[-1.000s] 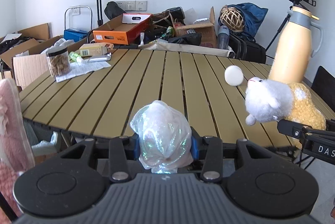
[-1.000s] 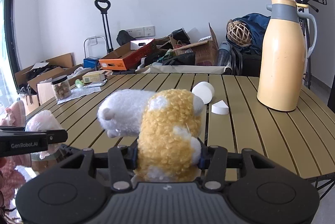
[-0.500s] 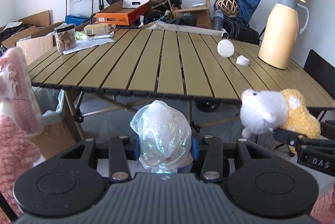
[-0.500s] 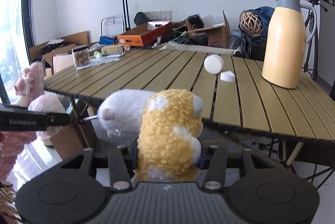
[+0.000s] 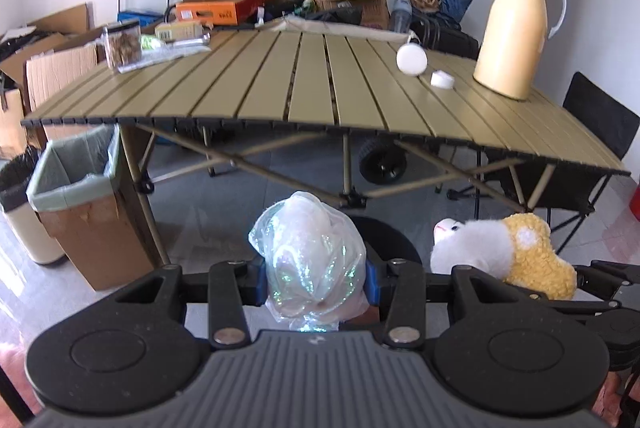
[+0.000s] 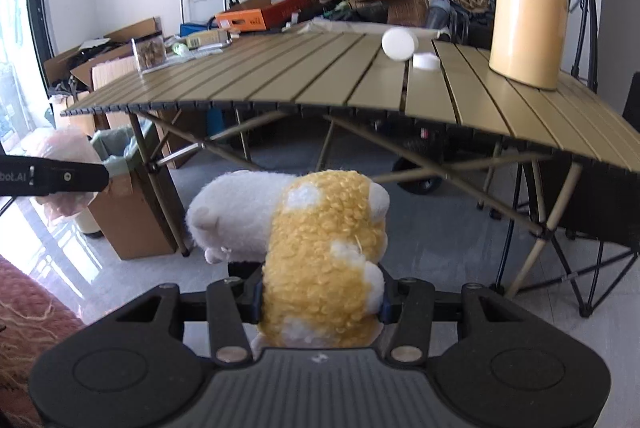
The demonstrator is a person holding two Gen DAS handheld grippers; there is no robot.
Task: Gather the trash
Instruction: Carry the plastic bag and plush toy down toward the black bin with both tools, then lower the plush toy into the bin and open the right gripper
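My left gripper [image 5: 316, 280] is shut on a crumpled clear plastic bag [image 5: 310, 256], held in the air in front of the table. My right gripper [image 6: 322, 298] is shut on a yellow and white plush toy [image 6: 320, 248]; the toy also shows in the left wrist view [image 5: 508, 256]. A cardboard bin with a green liner [image 5: 76, 172] stands on the floor by the table's left leg, left of and beyond the left gripper. It also shows in the right wrist view [image 6: 128, 212]. The left gripper's arm [image 6: 52, 178] crosses the right wrist view's left edge.
A slatted olive table [image 5: 320, 88] carries a yellow thermos [image 5: 516, 28], a white round piece [image 5: 411, 60], a small white lid [image 5: 441, 79] and a jar [image 5: 122, 44]. A cream bin [image 5: 20, 212] stands left of the cardboard bin. Boxes and bags line the back wall. A folding chair [image 5: 592, 148] stands right.
Both grippers have pulled back from the table and dropped lower, still holding the bag and the toy. The table's underside, the floor and the lined bin have come into view.
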